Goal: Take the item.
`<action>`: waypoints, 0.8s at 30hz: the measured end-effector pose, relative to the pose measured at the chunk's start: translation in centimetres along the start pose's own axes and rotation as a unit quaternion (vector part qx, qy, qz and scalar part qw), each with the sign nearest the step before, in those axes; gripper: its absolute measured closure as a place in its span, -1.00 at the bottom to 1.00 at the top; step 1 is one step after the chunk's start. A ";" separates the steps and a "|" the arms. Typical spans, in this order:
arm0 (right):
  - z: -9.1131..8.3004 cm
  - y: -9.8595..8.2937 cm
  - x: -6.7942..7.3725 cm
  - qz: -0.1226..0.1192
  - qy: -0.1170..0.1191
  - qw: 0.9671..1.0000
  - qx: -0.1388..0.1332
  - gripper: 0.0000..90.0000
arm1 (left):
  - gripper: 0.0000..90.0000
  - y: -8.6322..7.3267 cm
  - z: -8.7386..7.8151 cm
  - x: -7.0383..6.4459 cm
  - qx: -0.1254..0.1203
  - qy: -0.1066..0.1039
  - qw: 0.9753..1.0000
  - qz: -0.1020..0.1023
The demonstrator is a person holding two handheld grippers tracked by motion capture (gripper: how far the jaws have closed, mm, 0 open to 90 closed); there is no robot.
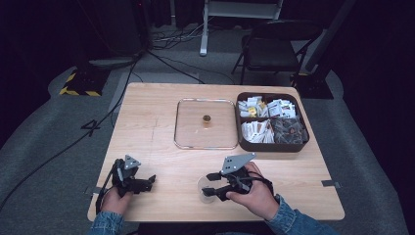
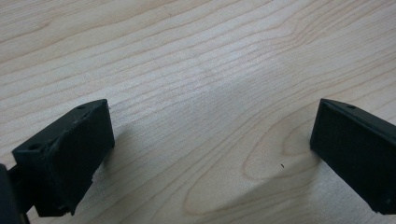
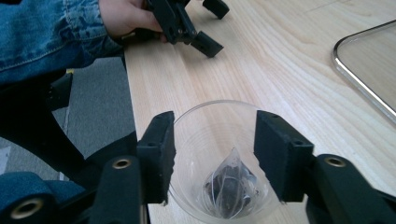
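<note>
A clear plastic cup (image 1: 202, 190) stands near the table's front edge, with a pyramid tea bag (image 3: 229, 186) lying in its bottom. My right gripper (image 1: 209, 184) is open at the cup (image 3: 210, 135). In the right gripper view, my right gripper (image 3: 215, 116) has one jaw at each side of the rim. Whether the jaws touch the wall is unclear. My left gripper (image 1: 148, 181) rests open on the bare wood at the front left, holding nothing. In its own view, my left gripper (image 2: 212, 107) shows jaws set wide apart over the wood. It also lies farther off in the right gripper view (image 3: 211, 25).
A square glass tray (image 1: 183, 142) with a small brass knob (image 1: 206, 119) at its middle lies at the table's centre. A brown divided box (image 1: 272, 146) of tea sachets sits to its right. A folding chair (image 1: 274, 49) stands beyond the table.
</note>
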State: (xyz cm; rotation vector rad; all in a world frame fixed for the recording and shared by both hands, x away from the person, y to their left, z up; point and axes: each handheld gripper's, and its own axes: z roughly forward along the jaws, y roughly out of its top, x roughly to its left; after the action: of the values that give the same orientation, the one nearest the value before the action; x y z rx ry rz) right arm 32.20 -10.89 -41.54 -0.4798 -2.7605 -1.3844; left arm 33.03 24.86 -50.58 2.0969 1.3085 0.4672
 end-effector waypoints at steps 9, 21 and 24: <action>-2.5 0.6 -0.6 0.004 -0.021 1.000 -0.020 -0.13 | -1.00 0.0 0.0 0.0 0.000 0.000 1.000 -0.001; -5.9 -0.1 -2.3 0.021 -0.053 0.998 -0.040 -0.22 | -1.00 0.1 0.1 0.1 0.000 -0.002 1.000 0.004; -6.9 -0.6 -2.9 0.028 -0.062 0.997 -0.045 -0.24 | -1.00 0.1 0.1 0.1 0.000 -0.001 1.000 0.004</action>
State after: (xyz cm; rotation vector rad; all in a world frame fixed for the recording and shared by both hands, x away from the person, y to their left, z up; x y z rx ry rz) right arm 34.00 -17.40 -38.26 -0.6636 -2.7638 -1.5213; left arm 33.20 24.85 -50.58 2.1037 1.2982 0.4675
